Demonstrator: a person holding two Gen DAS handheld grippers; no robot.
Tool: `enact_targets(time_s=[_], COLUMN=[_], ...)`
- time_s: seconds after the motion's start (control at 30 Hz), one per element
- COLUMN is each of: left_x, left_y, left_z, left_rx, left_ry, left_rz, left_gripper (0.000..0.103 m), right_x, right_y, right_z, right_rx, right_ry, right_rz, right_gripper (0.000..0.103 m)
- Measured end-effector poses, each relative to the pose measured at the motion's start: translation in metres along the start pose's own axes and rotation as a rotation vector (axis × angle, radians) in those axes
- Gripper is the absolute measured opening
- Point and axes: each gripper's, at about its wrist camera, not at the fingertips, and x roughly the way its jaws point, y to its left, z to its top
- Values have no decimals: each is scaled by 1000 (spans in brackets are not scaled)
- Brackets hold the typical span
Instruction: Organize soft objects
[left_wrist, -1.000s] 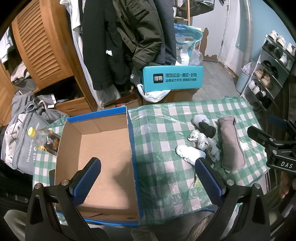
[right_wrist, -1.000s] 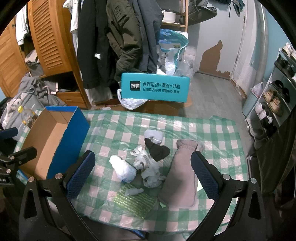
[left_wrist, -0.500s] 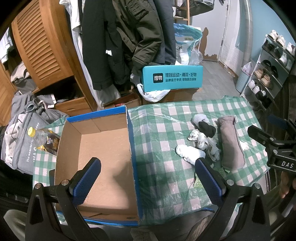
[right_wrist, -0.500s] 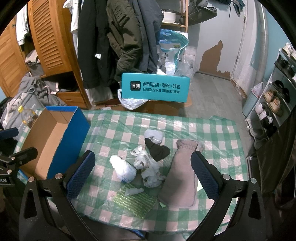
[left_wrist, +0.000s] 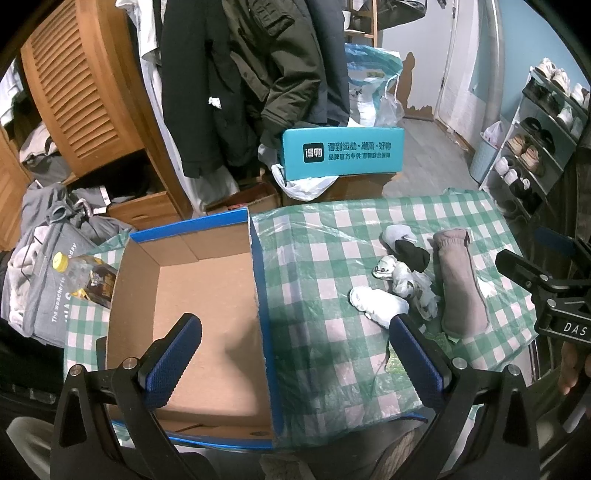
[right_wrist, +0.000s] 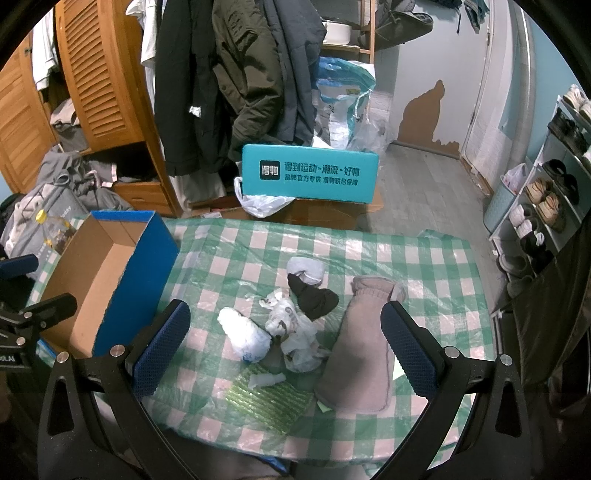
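Note:
A pile of soft things lies on the green checked tablecloth (right_wrist: 236, 258): a long brown-grey sock (right_wrist: 360, 343), a black sock (right_wrist: 314, 301), a white rolled sock (right_wrist: 243, 334), a patterned white bundle (right_wrist: 291, 332) and a pale grey roll (right_wrist: 306, 267). An open cardboard box with blue sides (left_wrist: 199, 295) stands left of them and holds nothing. My left gripper (left_wrist: 293, 354) is open above the box's right wall. My right gripper (right_wrist: 286, 349) is open above the pile, touching nothing. The pile also shows in the left wrist view (left_wrist: 406, 284).
A green glittery sheet (right_wrist: 269, 398) lies at the table's near edge. A plastic bottle (left_wrist: 83, 277) lies left of the box. A teal shoe box (right_wrist: 310, 173) stands behind the table. Hanging coats, a wooden wardrobe and a shoe rack (right_wrist: 554, 184) surround the table.

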Motion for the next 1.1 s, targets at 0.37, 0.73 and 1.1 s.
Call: enact_targets(time_s=[0.37,0.73,1.1], left_x=[0,20,40], left_y=[-11,-26,-39], left_z=[-6,-4,-5], left_rx=[15,52,78], left_ry=[10,43,99], left_rz=[3,11,13], left_gripper=[102,102,102], right_x=[0,3,12], right_y=[-10,-24,-42], right_z=[-4,-9,-16], right_rx=[11,35,54], right_ry=[5,19,52], right_rz=[-7,-30,-52], right_gripper=[101,101,102])
